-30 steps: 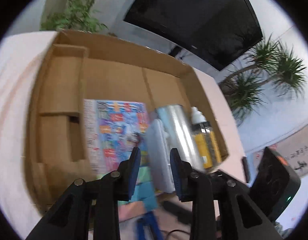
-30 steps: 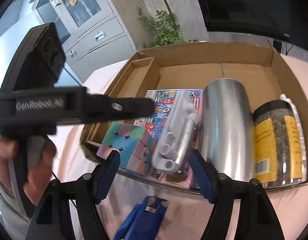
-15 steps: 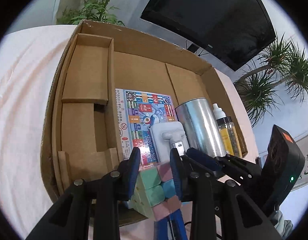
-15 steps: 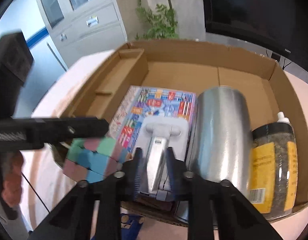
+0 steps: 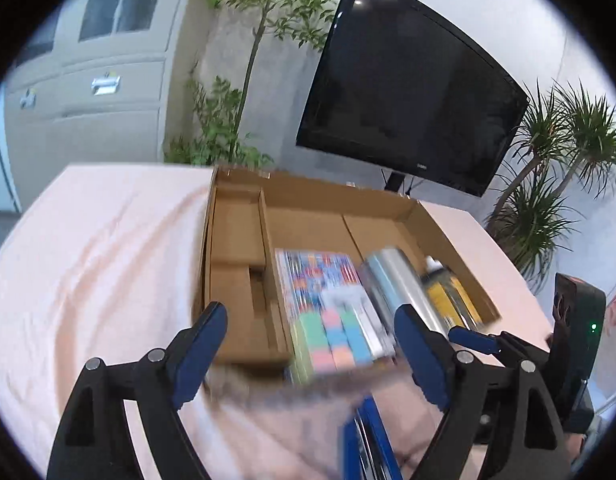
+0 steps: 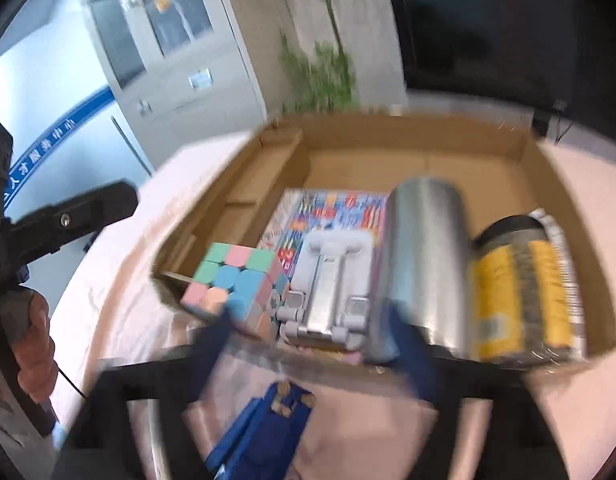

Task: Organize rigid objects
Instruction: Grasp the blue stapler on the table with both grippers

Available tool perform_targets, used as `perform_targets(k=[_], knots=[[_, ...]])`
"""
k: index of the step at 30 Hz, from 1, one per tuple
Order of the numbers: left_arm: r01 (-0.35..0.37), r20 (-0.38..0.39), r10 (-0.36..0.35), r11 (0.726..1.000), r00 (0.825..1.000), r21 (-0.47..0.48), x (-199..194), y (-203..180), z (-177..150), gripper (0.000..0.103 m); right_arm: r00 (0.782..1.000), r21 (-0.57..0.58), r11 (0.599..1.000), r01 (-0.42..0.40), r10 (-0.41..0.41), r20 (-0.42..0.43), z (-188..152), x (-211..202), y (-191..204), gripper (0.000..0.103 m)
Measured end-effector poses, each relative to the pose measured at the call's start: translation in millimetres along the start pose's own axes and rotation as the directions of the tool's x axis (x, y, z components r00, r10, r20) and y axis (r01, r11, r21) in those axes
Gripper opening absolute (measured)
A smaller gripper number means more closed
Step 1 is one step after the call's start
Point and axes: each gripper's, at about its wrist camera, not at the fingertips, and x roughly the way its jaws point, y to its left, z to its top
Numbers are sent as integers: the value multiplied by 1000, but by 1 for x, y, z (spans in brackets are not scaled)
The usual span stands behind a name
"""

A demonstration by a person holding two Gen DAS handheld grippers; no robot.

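Observation:
An open cardboard box lies on a pink cloth. In it lie a colourful printed booklet, a pastel puzzle cube, a grey folding stand, a silver cylinder and a yellow-labelled jar. My left gripper is open and empty, in front of the box's near edge. My right gripper is open and empty, blurred, just short of the stand and cube.
A blue object lies on the cloth in front of the box. A black monitor, potted plants and a grey cabinet stand behind the table. The box's left part holds cardboard dividers.
Both grippers have opened and pulled back from the box. The right one let go of the grey stand, the left one released the cube. Both views are motion-blurred.

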Motion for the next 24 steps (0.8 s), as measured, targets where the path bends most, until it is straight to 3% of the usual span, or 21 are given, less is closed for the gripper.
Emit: perform_targets(k=[2,4,8,10,13,17,24], knots=[[31,-63,-34,998,997,-59,1,4,-17,85,994,29,997,-75,77,-74,-22,-8,-1,92],[81,-189,-103,990,977,-119,17,7,-41,85,981,71,988,-135,143,-128,-45,-13,-2,87],[117,-359,-197,966,912,-232,56,6,-77,85,961,89,978,-189,202,-187,-83,-22,4,83],[52,-439,-154,971,885,-235,77,2,-85,84,954,65,979,-195,205,-217,-97,-23,12,77],[84,-503,-186,972,844,-218,98,-15,-89,84,958,24,982,-189,190,-215,-108,-25,23,74],[49,-546,-113,990,830,-130,106,-31,-93,84,965,-10,985,-171,166,-204,-111,-20,32,69],[93,-549,-185,977,815,-191,99,-38,-101,84,967,8,990,-138,137,-214,-123,-4,25,60]])
